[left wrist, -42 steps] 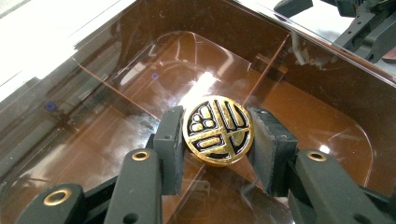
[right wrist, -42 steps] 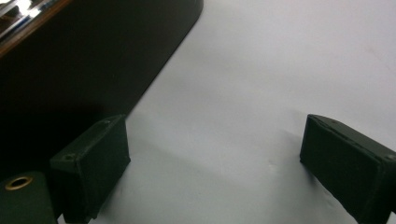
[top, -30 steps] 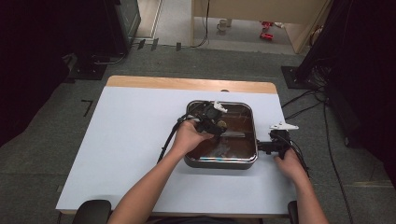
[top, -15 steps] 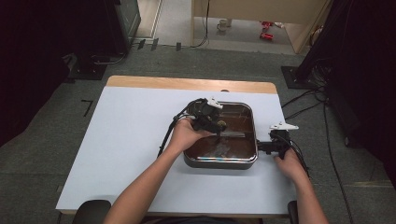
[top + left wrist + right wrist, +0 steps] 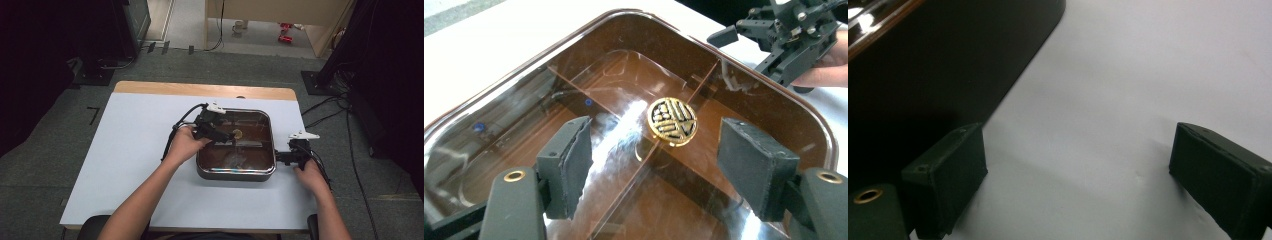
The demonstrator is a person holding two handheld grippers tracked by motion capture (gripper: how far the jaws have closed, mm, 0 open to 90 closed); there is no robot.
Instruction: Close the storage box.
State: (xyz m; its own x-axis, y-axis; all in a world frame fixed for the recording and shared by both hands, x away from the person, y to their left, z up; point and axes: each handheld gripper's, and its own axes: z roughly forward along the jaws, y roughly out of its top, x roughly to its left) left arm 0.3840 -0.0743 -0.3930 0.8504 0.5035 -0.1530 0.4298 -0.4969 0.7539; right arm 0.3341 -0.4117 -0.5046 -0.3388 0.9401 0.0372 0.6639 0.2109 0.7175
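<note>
The high view shows a white table [image 5: 125, 165] with a dark brown box [image 5: 235, 171] sitting on it, right of the middle. The box has a see-through brown lid [image 5: 255, 125]. The left gripper [image 5: 220, 134] hangs over the left part of the lid, next to a small gold knob [image 5: 237, 133]. The right gripper [image 5: 278, 157] sits low at the right side of the box, just beside its wall.

The left gripper view shows what the high view cannot. The gold knob [image 5: 672, 120] is round with a cut-out pattern, and it sits in the middle of the lid [image 5: 574, 95]. The two black jaws stand apart with the knob between them, a bit farther off, and nothing touches the pads. The other gripper [image 5: 744, 34] shows at the far right edge.

The right gripper view shows its jaws wide apart over bare table [image 5: 1128, 90], holding nothing. The dark wall of the box [image 5: 933, 65] is at the left.

One second ago the left gripper was pinched shut farther in over the lid. Its jaws have just been opening, and it has moved toward the left. The right gripper has stayed put.
</note>
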